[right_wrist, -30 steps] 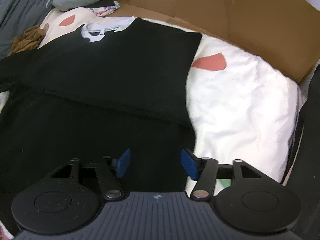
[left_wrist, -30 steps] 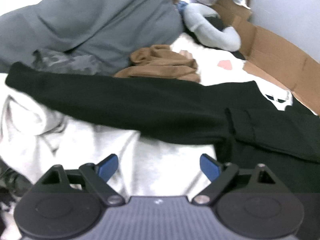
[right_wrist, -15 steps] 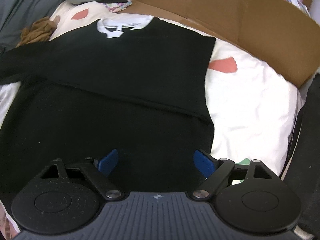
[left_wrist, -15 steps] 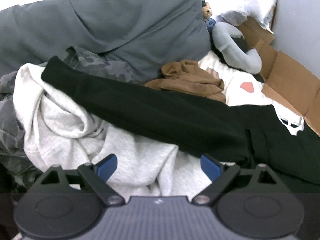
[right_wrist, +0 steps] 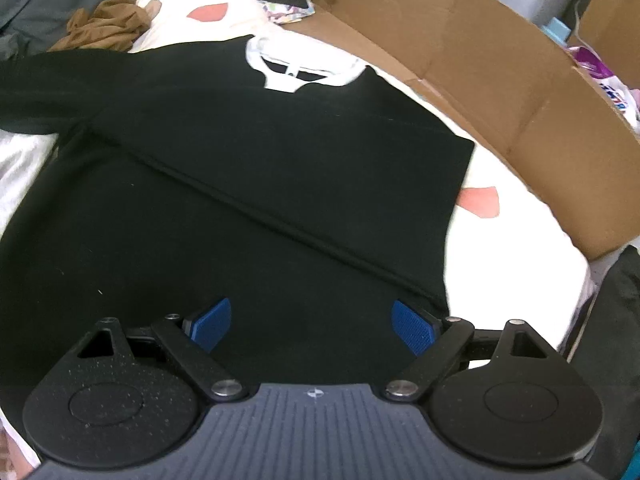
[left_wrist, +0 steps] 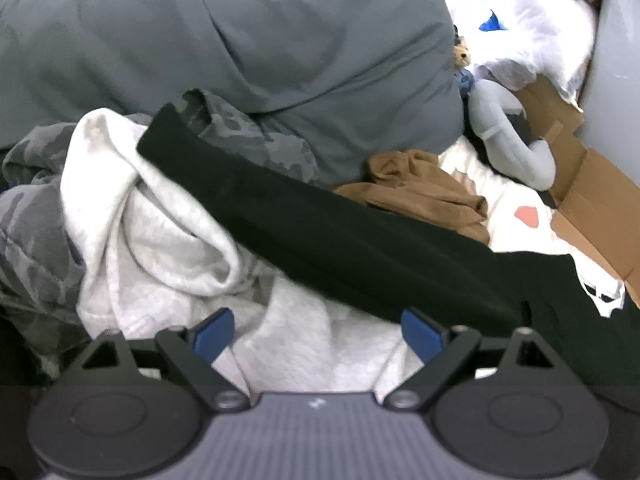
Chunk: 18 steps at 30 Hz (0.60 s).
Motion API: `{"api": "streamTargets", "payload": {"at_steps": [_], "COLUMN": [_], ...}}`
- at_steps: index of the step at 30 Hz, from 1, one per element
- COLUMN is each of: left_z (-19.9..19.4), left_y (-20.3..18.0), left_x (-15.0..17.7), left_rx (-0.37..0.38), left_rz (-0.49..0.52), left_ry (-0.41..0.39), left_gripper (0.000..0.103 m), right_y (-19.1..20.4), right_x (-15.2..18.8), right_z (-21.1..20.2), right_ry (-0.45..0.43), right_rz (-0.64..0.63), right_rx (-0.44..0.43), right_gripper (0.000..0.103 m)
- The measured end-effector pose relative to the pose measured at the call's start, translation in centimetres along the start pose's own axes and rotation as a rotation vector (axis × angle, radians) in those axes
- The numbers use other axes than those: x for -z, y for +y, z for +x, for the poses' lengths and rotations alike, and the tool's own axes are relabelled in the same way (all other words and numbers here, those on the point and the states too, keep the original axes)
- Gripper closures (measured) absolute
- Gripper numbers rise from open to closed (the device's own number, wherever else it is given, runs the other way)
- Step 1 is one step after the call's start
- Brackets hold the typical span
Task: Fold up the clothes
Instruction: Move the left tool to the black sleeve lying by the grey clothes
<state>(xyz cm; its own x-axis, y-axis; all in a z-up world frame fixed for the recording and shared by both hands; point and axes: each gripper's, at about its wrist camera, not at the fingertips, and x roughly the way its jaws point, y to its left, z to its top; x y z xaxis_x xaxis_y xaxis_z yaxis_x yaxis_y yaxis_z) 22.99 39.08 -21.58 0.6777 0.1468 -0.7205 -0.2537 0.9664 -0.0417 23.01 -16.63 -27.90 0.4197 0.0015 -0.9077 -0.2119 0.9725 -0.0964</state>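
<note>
While both my tongs tilt downward over the bed, each stands wide with nothing between its pads. My right gripper [right_wrist: 310, 326] hangs above the black shirt [right_wrist: 256, 184], which lies spread flat on the white sheet [right_wrist: 516, 240], one side folded over. My left gripper [left_wrist: 318, 334] hovers over a grey hoodie [left_wrist: 160, 248], across which the shirt's sleeve [left_wrist: 320, 232] lies. The shirt's lower hem is hidden behind the right tongs. The cardboard [right_wrist: 500, 92] is cut off by the frame.
</note>
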Motion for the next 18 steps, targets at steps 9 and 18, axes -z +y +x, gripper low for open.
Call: {"api": "streamTargets", "payload": {"at_steps": [9, 18], "left_z": [0.8, 1.6], "left_y": [2.4, 4.5], "left_x": [-1.9, -3.1], "left_rx": [-0.033, -0.097], "left_rz": [-0.038, -0.088], "left_ry": [-0.023, -0.058], "left_gripper": [0.011, 0.008], "right_y": [4.7, 6.8], "right_x": [-2.0, -2.2], "right_z": [2.3, 2.0], "right_ry": [0.052, 0.027], "right_rz": [0.015, 0.01], "right_rx": [-0.083, -0.093], "right_gripper": [0.012, 0.011]}}
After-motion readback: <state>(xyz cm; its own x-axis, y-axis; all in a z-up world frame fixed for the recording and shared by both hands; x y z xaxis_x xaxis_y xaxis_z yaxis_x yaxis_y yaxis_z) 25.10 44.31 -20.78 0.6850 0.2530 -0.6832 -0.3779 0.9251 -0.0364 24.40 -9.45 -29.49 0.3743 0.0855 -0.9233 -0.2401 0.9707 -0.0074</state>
